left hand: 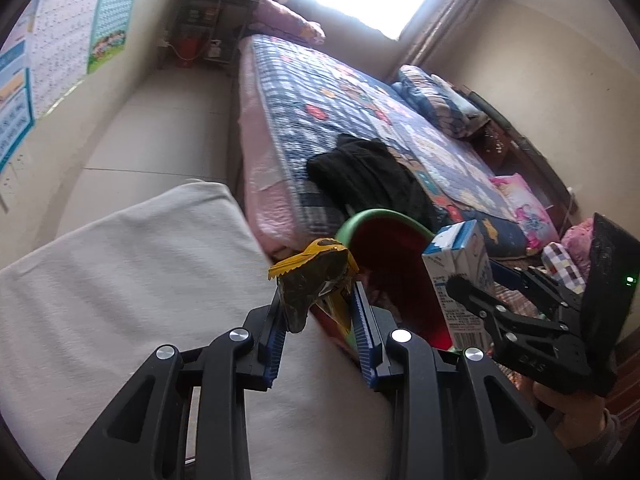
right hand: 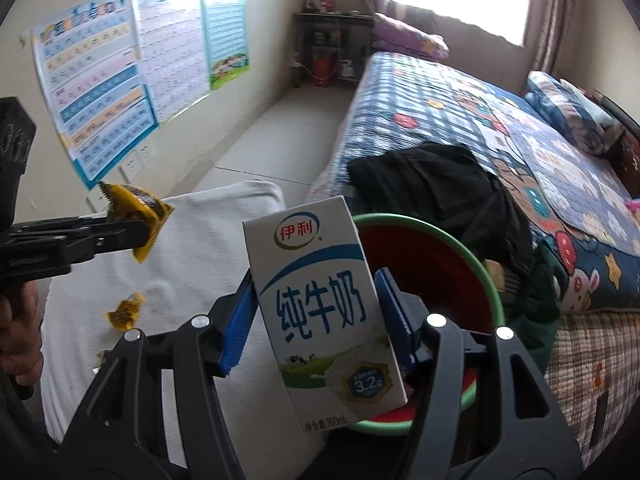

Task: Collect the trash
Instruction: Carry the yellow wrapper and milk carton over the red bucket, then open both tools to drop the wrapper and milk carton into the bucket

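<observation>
Right gripper (right hand: pixel 316 316) clamps milk carton (right hand: pixel 324 312) over bin (right hand: pixel 494 292); left gripper (left hand: pixel 320 308) pinches yellow wrapper (left hand: pixel 316 276) (beside rim). Center each before letting go.

milk carton (right hand: pixel 324 316) upright, clamped | yellow wrapper (left hand: pixel 316 280) crumpled, pinched | second wrapper (right hand: pixel 125 312), maybe empty, on cloth

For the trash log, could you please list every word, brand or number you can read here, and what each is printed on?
"伊利": logo at the top of the milk carton held in the right gripper.
"纯牛奶": big blue characters on the carton's front.
"3.2g": badge low on the carton.
"净含量:200mL": carton's bottom edge.
Wall posters: print too small to read.
Yellow wrapper in the left gripper: no legible text.
</observation>
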A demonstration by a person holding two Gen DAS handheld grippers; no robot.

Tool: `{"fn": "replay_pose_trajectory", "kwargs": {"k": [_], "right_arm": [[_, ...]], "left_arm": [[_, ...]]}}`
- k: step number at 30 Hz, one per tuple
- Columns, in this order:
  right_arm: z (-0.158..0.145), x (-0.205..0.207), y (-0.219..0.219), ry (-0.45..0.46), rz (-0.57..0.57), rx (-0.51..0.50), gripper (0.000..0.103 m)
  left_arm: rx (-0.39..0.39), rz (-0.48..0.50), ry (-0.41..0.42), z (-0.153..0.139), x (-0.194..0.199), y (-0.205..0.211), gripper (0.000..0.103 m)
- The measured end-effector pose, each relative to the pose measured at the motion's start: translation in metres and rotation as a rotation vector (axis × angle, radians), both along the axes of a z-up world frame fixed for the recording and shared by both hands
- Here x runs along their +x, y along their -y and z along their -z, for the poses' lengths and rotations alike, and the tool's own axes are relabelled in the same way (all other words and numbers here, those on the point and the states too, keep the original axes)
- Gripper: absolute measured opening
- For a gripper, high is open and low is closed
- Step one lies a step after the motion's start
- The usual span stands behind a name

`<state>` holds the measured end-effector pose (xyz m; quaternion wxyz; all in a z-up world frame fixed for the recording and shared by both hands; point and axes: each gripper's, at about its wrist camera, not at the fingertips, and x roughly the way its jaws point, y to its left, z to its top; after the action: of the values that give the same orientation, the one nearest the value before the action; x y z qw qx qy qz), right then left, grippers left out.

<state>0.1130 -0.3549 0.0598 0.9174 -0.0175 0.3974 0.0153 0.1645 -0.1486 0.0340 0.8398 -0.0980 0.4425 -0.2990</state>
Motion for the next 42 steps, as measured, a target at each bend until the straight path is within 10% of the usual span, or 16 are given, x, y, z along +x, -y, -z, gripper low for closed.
{"fn": "replay_pose_trajectory", "kwargs": {"k": [32,37,42], "right_arm": [[0.041,0.022,0.087,-0.040,0.128,0.042,0.057],[0.046,0.023,0.090,-0.051,0.136,0.041,0.075],[0.044,0.021,0.091,-0.043,0.147,0.034,0.082]], "left_arm": [[-0.101,0.190,-0.115,0.050,0.031,0.125,0.030],[-0.093,0.182,-0.110,0.051,0.030,0.125,0.074],[-0.107,0.158,-0.115,0.051,0.033,0.119,0.088]]}}
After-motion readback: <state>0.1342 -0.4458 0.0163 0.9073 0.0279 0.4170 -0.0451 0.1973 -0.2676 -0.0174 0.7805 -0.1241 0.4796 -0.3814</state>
